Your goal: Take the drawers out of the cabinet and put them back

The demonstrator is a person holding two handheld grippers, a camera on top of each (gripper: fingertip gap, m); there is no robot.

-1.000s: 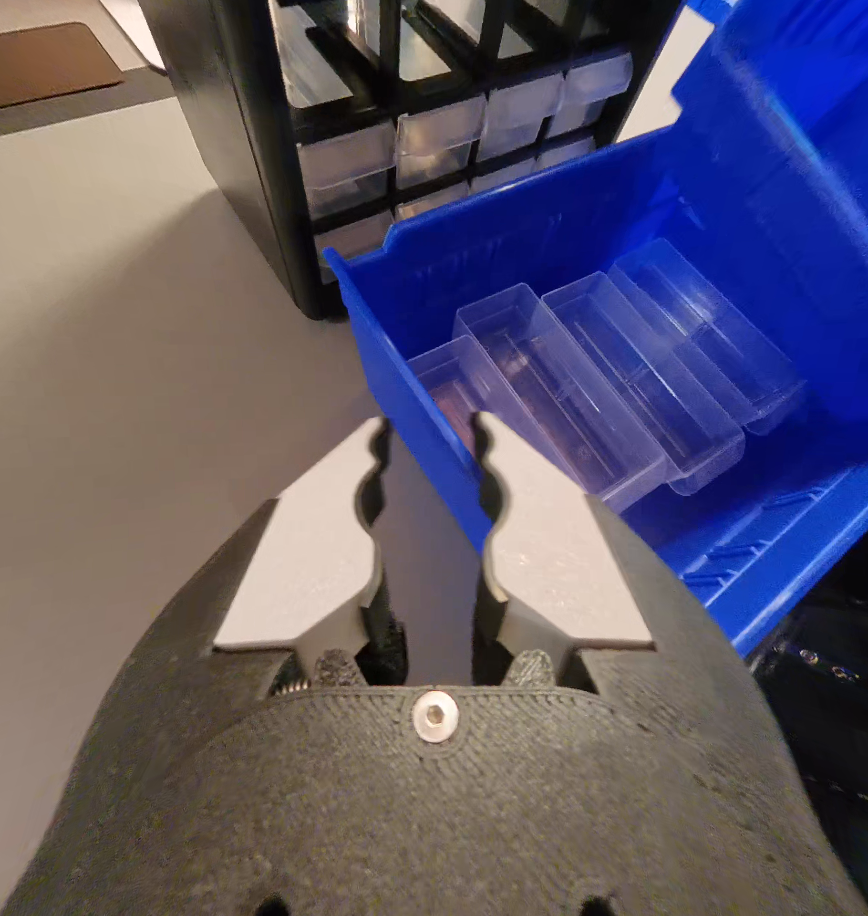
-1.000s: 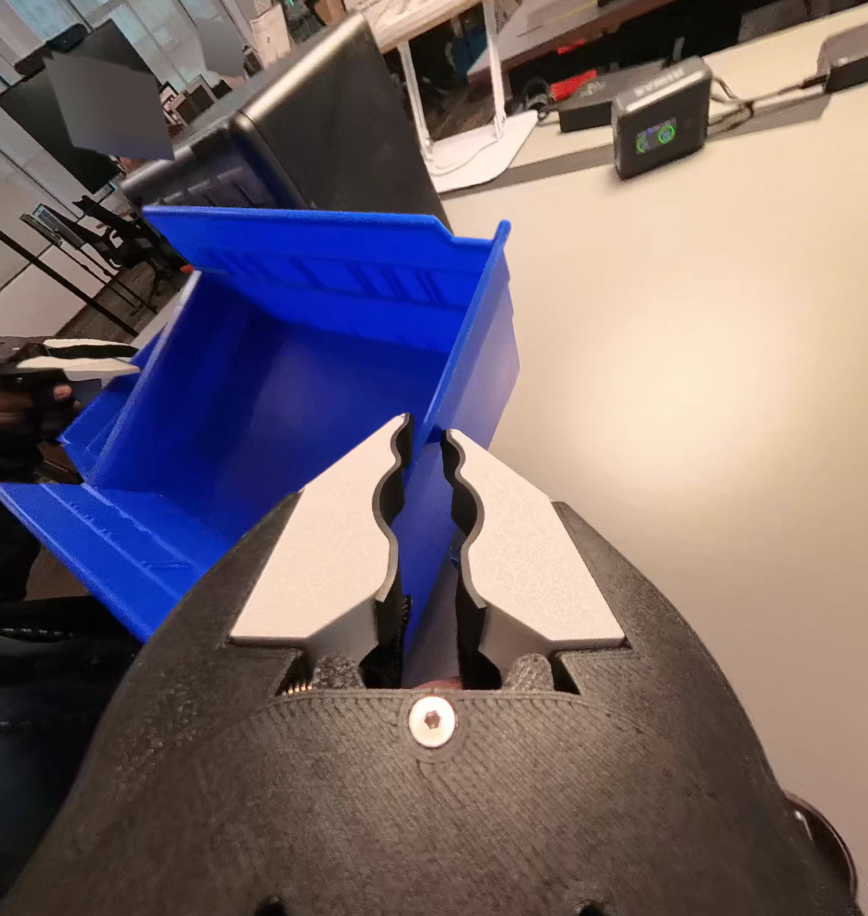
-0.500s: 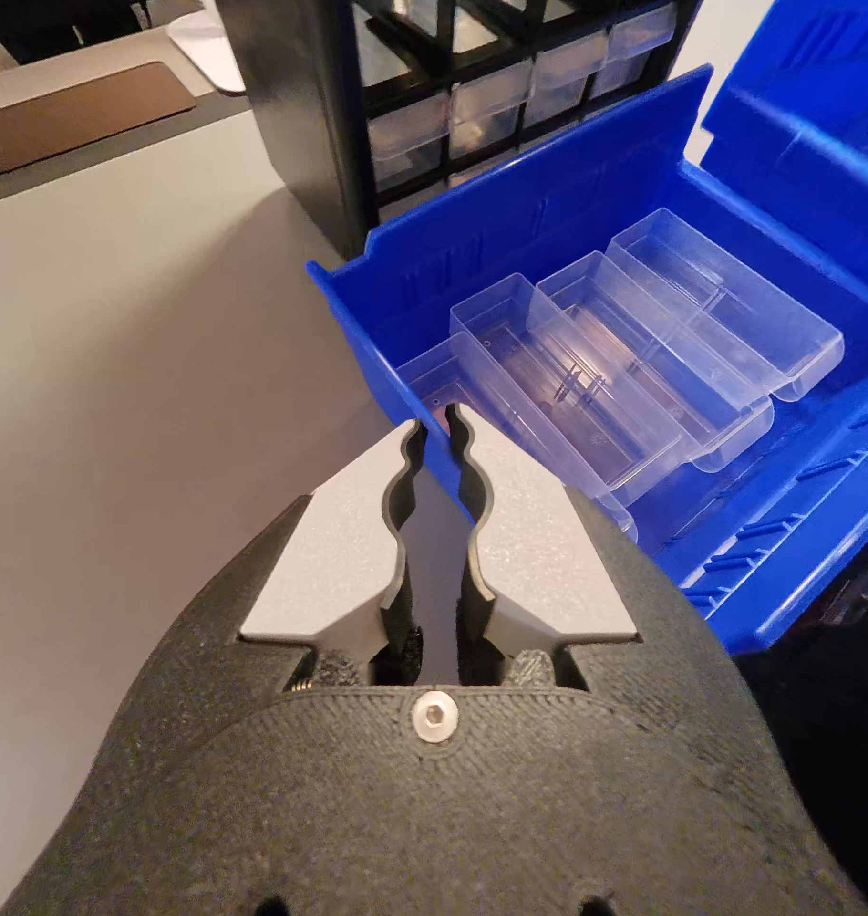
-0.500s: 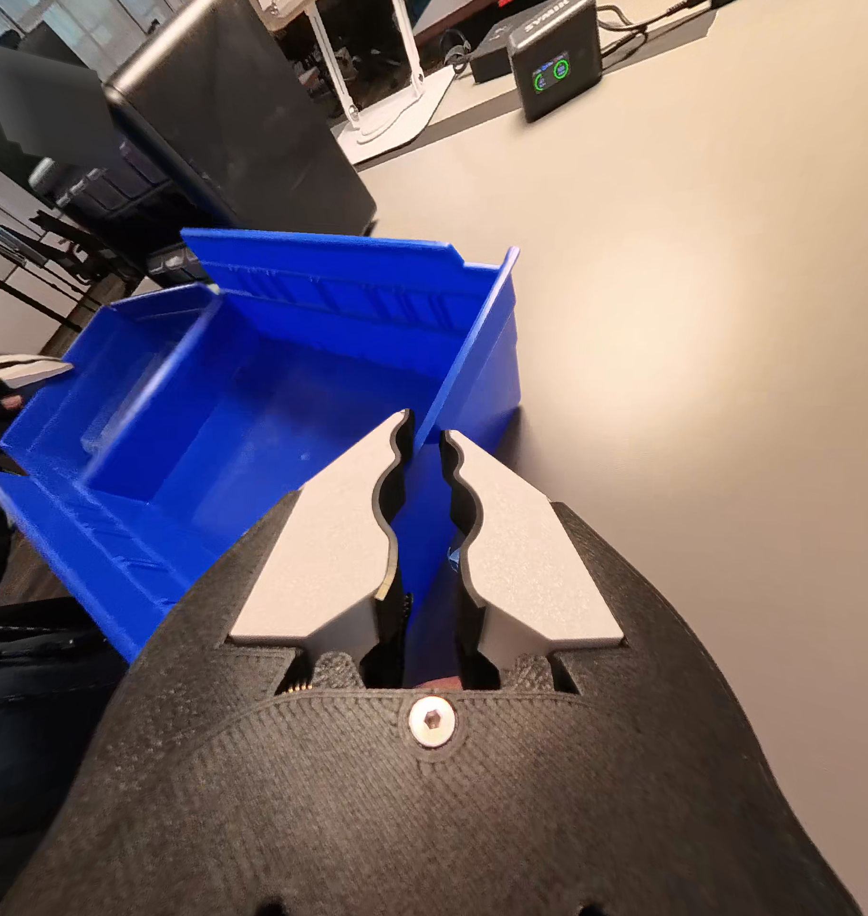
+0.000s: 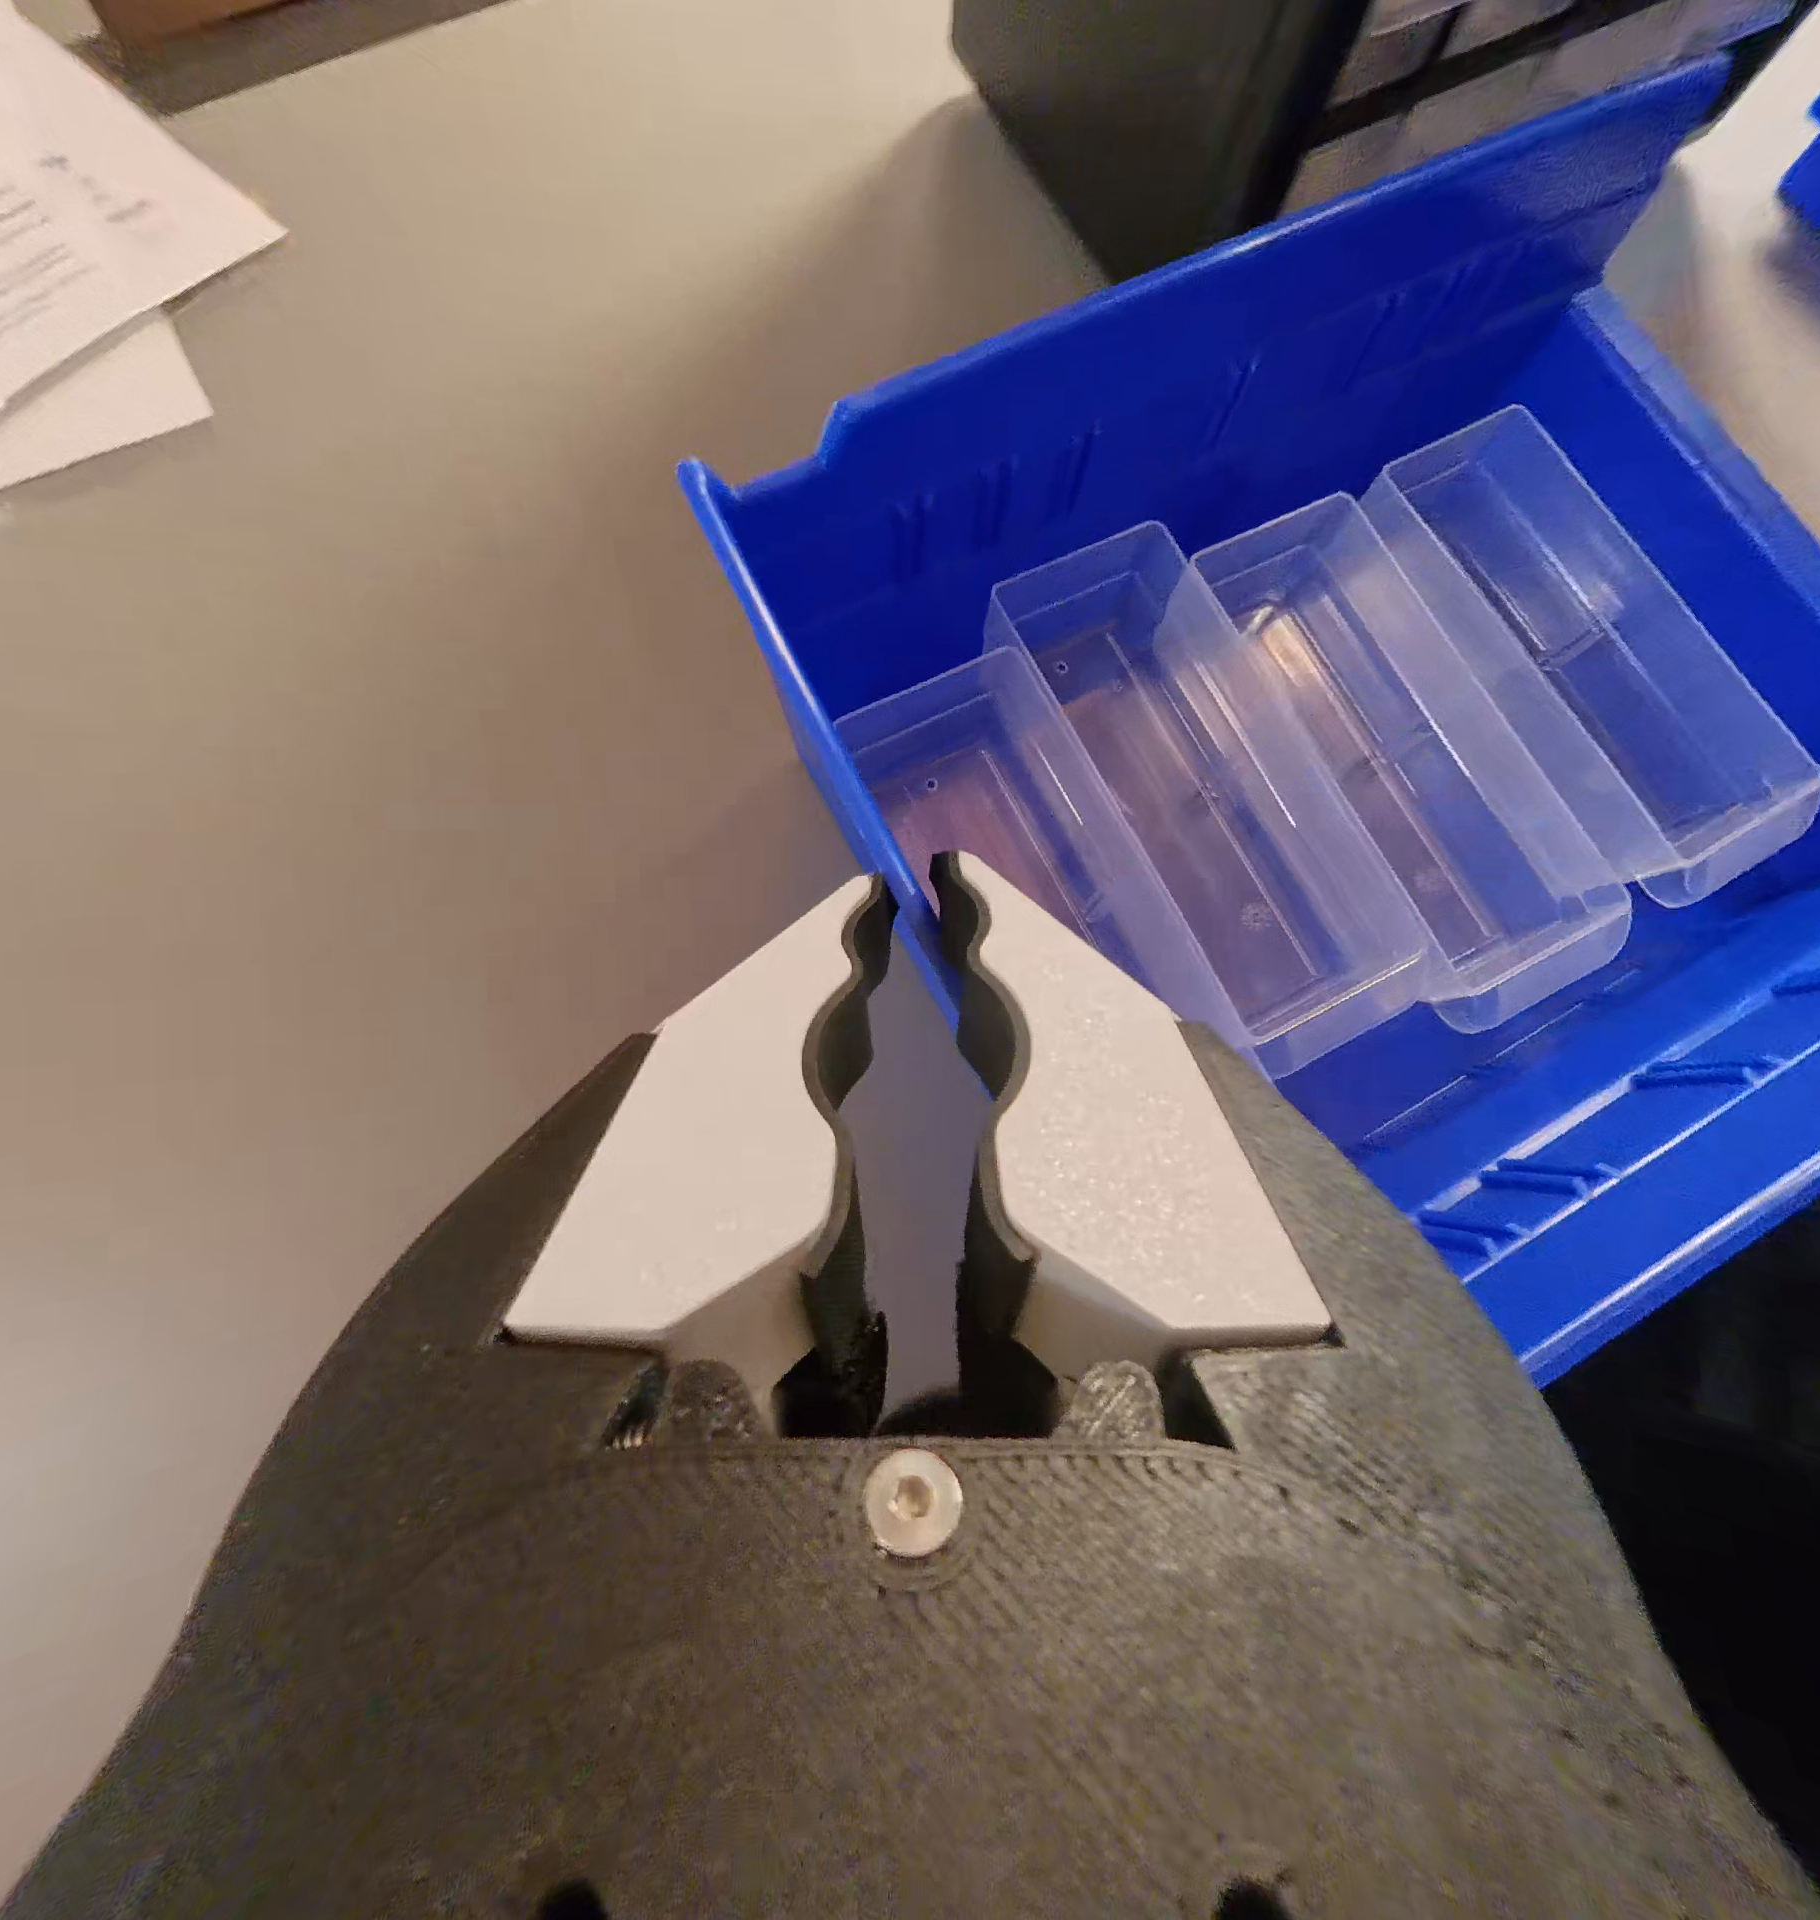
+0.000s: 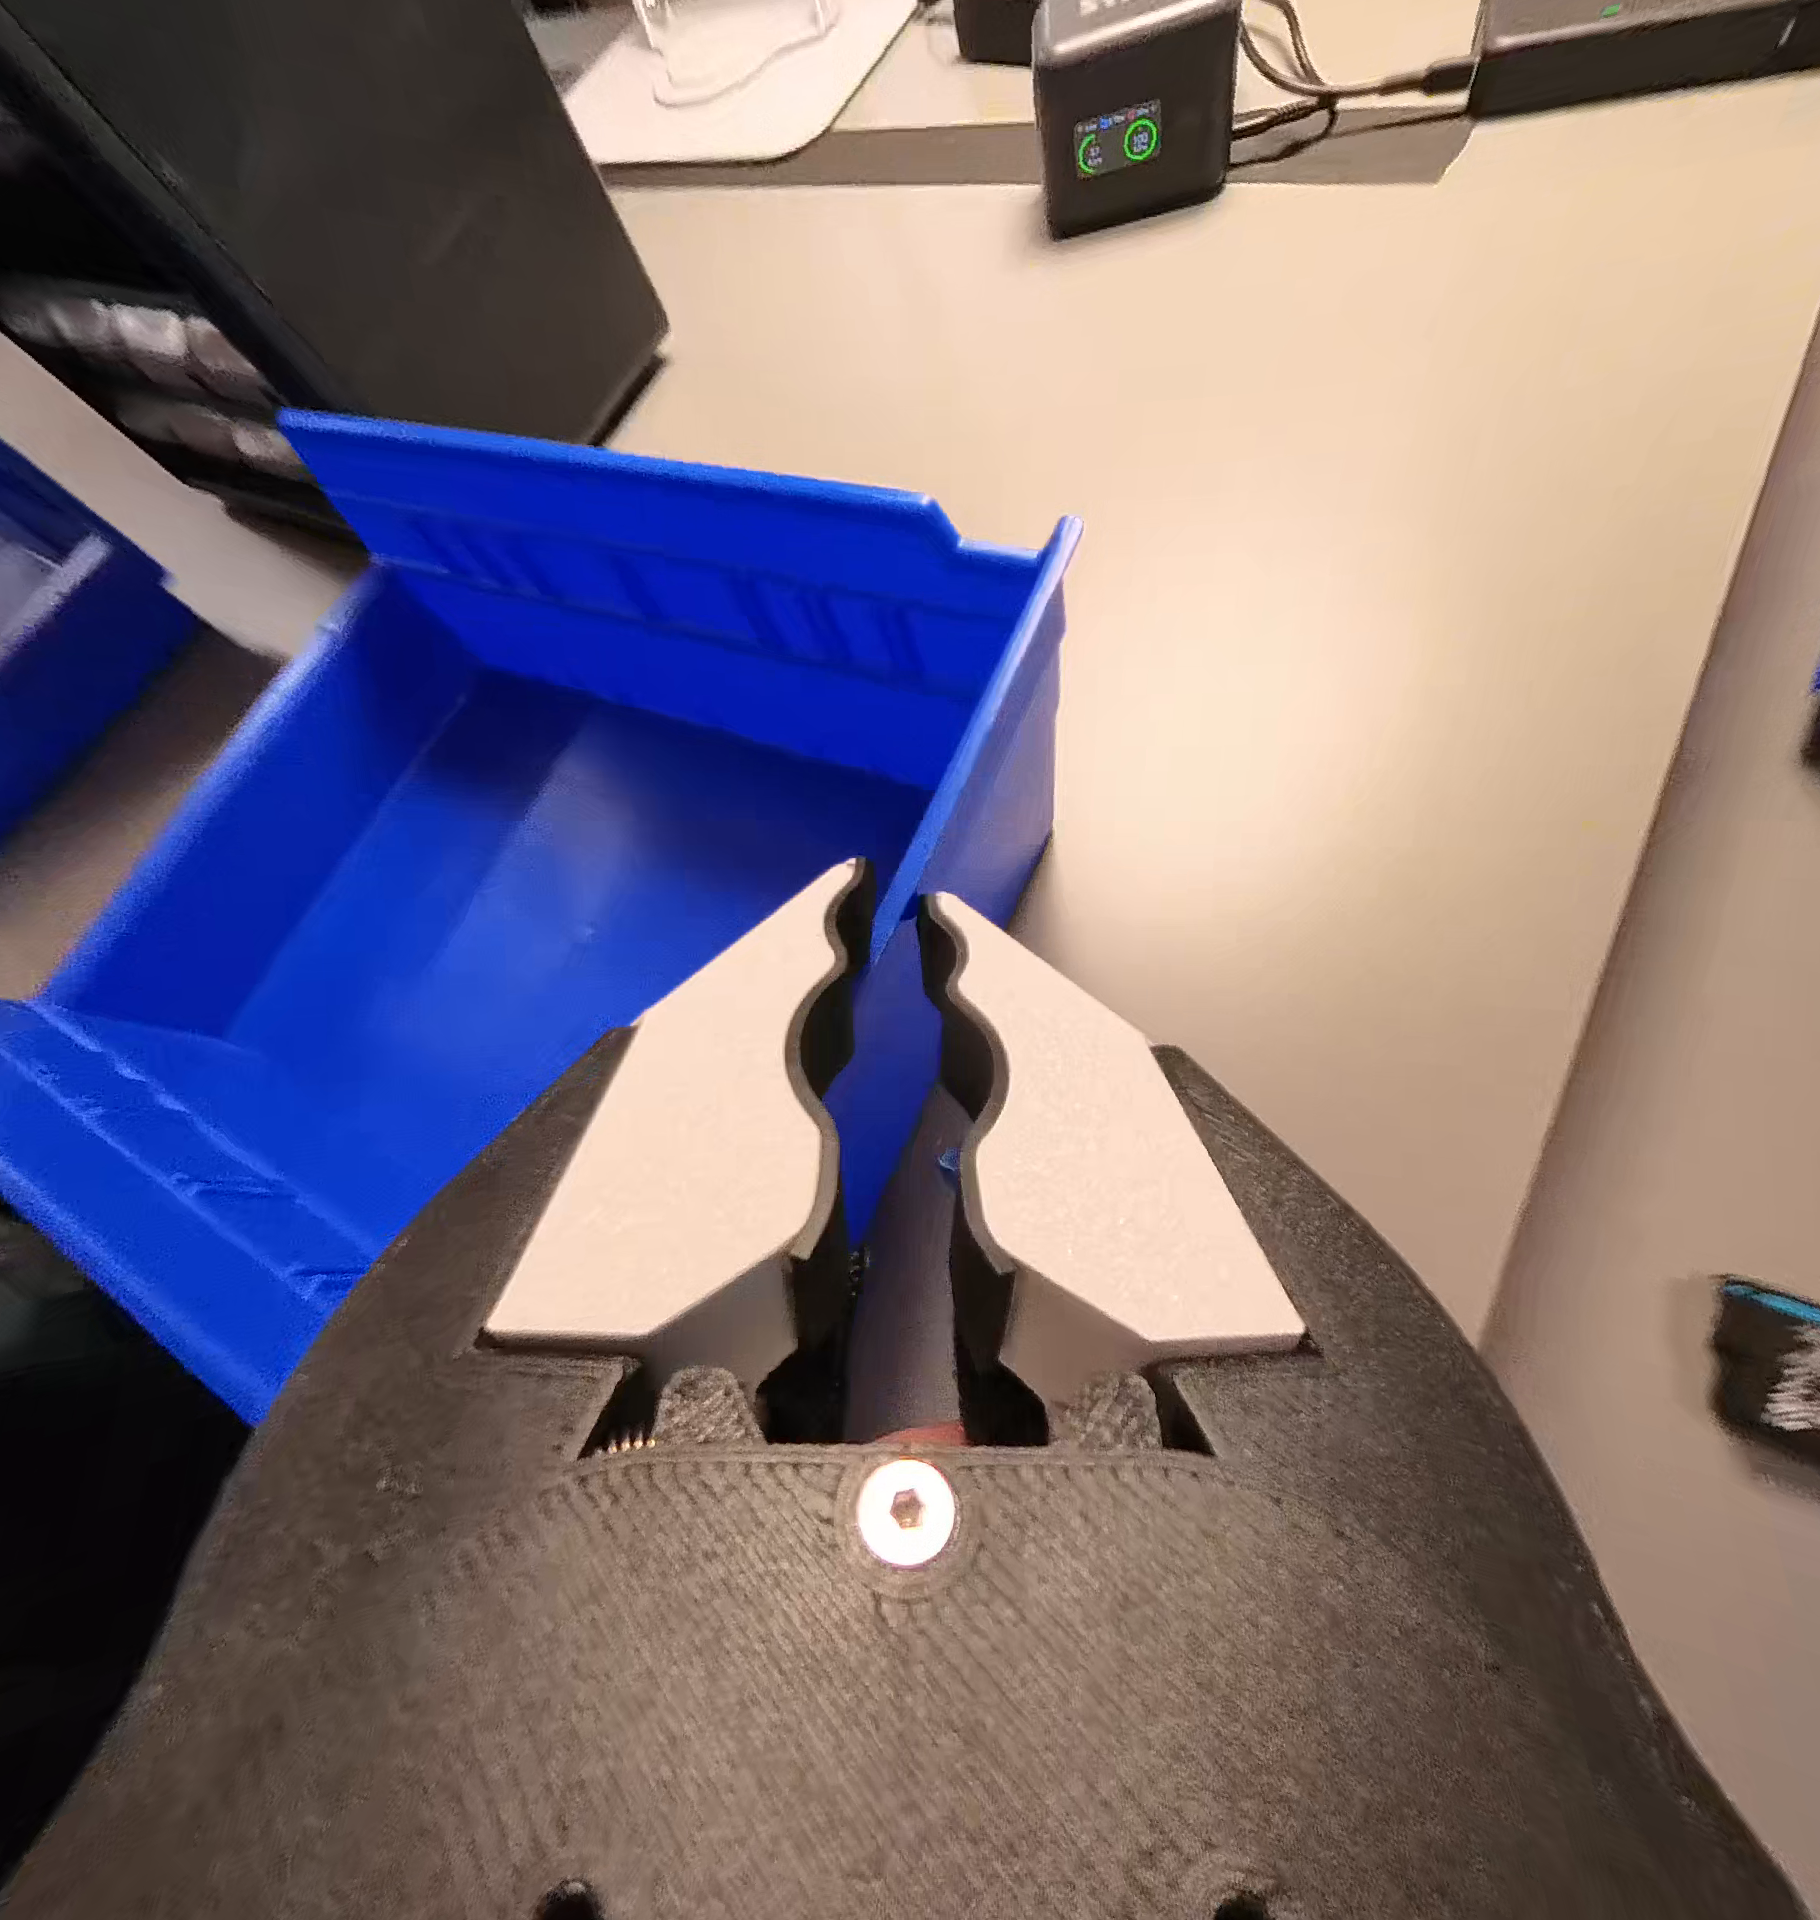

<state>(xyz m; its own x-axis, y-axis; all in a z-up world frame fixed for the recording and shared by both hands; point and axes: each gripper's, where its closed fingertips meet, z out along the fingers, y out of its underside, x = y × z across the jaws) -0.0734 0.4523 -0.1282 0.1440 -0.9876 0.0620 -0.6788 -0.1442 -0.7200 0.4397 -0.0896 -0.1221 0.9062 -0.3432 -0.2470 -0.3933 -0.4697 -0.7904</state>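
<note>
Left gripper (image 5: 911, 883) body: black 3D-printed shell with a ridged, layered surface.
Left fingers (image 5: 708, 1143): pale grey, wedge-shaped, tapering to points; inner edges dark and wavy.
Left screw (image 5: 911, 1503): silver hex-socket head, centred behind the fingers.
Right gripper (image 6: 893, 883): same black textured shell, grey tapered fingers (image 6: 1082, 1153), dark scalloped inner edges.
Right screw (image 6: 906, 1512): silver hex-socket head at the centre.

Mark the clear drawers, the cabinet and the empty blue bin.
clear drawers (image 5: 1301, 790), left wrist view, middle drawer's floor
cabinet (image 5: 1145, 125), left wrist view, black side panel
empty blue bin (image 6: 490, 894), right wrist view, inside floor
</note>
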